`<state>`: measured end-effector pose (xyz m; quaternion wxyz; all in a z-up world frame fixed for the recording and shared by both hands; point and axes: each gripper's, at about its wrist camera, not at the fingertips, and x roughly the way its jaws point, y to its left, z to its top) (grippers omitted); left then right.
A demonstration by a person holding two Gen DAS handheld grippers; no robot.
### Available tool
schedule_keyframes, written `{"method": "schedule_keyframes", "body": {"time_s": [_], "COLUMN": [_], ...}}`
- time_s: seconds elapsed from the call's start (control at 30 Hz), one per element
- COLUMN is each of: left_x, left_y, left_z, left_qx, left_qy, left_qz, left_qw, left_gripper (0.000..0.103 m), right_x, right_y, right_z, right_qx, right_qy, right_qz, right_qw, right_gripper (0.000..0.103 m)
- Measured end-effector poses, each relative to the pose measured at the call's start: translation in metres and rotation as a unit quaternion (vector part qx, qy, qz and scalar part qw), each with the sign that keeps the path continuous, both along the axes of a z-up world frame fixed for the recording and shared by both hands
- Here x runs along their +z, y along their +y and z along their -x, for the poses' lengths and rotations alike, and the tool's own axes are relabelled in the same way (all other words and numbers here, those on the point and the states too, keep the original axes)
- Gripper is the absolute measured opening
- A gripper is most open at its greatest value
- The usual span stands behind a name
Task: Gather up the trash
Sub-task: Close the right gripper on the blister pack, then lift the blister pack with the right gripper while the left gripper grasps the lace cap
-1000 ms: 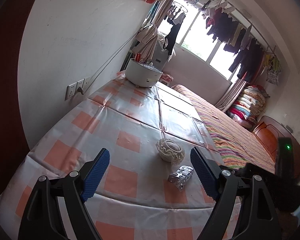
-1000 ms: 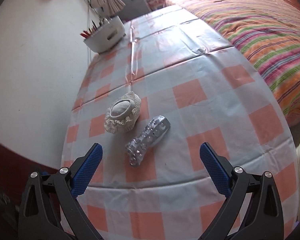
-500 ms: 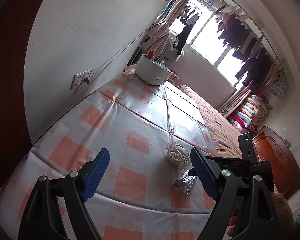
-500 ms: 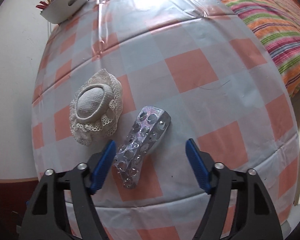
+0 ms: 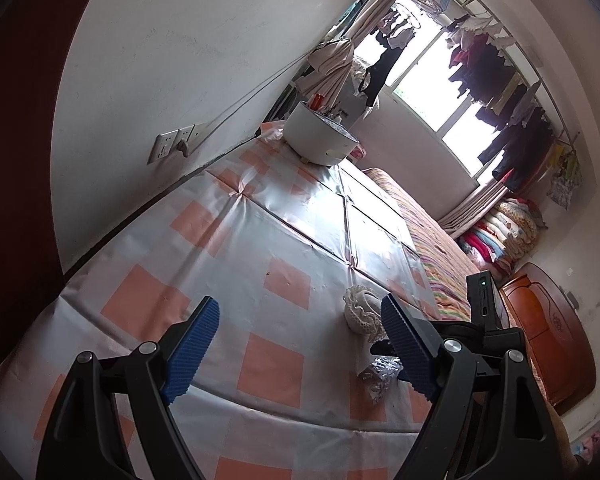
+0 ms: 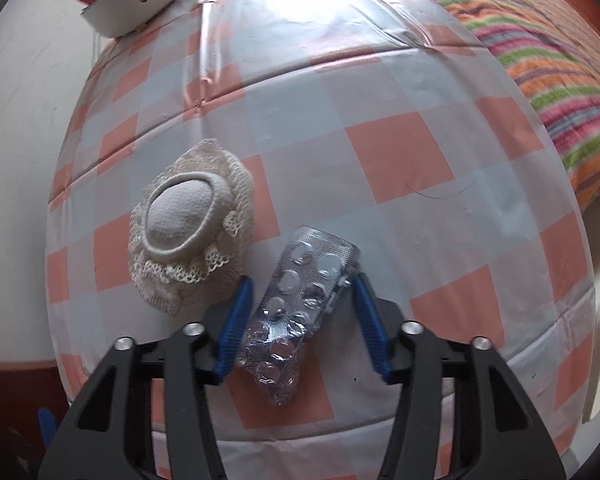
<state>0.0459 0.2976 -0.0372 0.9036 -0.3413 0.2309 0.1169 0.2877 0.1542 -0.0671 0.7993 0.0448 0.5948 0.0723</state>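
Observation:
A crumpled silver blister pack [image 6: 300,304] lies on the checked tablecloth [image 6: 400,152] near the table's front edge. My right gripper [image 6: 302,292] is low over it with a blue finger on each side, partly closed, not touching the pack as far as I can see. A cream lace pincushion [image 6: 190,224] sits just left of the pack. In the left wrist view my left gripper [image 5: 300,316] is open and empty above the table; the pack [image 5: 376,376] and pincushion [image 5: 362,312] lie by its right finger, with the right gripper's body behind them.
A white tub [image 5: 320,140] holding red-tipped items stands at the table's far end by the wall. A wall socket [image 5: 172,144] is on the left. A bed with a striped cover [image 6: 540,40] runs along the table's right side.
My right gripper has come down and forward over the blister pack and its jaws have narrowed around it. My left gripper has swung left and tilted, staying open.

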Motion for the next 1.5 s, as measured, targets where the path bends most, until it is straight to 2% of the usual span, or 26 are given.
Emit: {"method": "schedule_keyframes", "body": {"time_s": [0.07,0.17,0.2,0.33,0.5,0.57,0.73,0.8,0.97,1.23,1.5], "left_x": [-0.001,0.0,0.0,-0.001,-0.004,-0.003,0.001,0.0,-0.017,-0.037,-0.048], "left_y": [0.0,0.0,0.0,-0.003,-0.017,-0.027,-0.055,-0.064,-0.077,-0.068,-0.069], "left_z": [-0.001,-0.001,-0.002,-0.004,-0.016,-0.022,-0.053,-0.068,-0.107,-0.152,-0.18], "left_qx": [-0.002,-0.004,-0.004,-0.006,-0.031,-0.042,-0.073,-0.084,-0.114,-0.101,-0.106], "left_qy": [0.002,0.002,0.004,0.009,0.028,0.034,0.045,0.058,0.095,0.129,0.141], "left_qz": [-0.001,-0.001,-0.001,-0.005,-0.031,-0.044,-0.086,-0.091,-0.056,0.037,0.09], "left_qw": [1.0,1.0,1.0,0.9999,0.9987,0.9976,0.9926,0.9906,0.9874,0.9858,0.9803], "left_gripper": [0.081,0.081,0.081,0.081,0.081,0.081,0.081,0.081,0.081,0.08,0.08], "right_x": [0.002,0.005,0.006,0.018,0.047,0.055,0.057,0.055,0.037,0.062,0.051], "right_y": [-0.001,-0.009,-0.012,-0.034,-0.096,-0.118,-0.164,-0.175,-0.19,-0.213,-0.229], "right_z": [0.007,0.016,0.019,0.039,0.081,0.096,0.121,0.125,0.129,0.154,0.151], "right_qx": [0.024,0.045,0.048,0.071,0.086,0.087,0.08,0.077,0.068,0.083,0.073], "right_qy": [-0.011,-0.021,-0.027,-0.073,-0.15,-0.182,-0.235,-0.248,-0.26,-0.314,-0.31], "right_qz": [-0.002,-0.043,-0.043,-0.066,-0.128,-0.131,-0.151,-0.164,-0.192,-0.207,-0.227], "right_qw": [1.0,0.998,0.998,0.993,0.976,0.971,0.957,0.952,0.944,0.923,0.92], "right_gripper": [0.036,0.032,0.032,0.031,0.031,0.031,0.031,0.031,0.031,0.032,0.032]}}
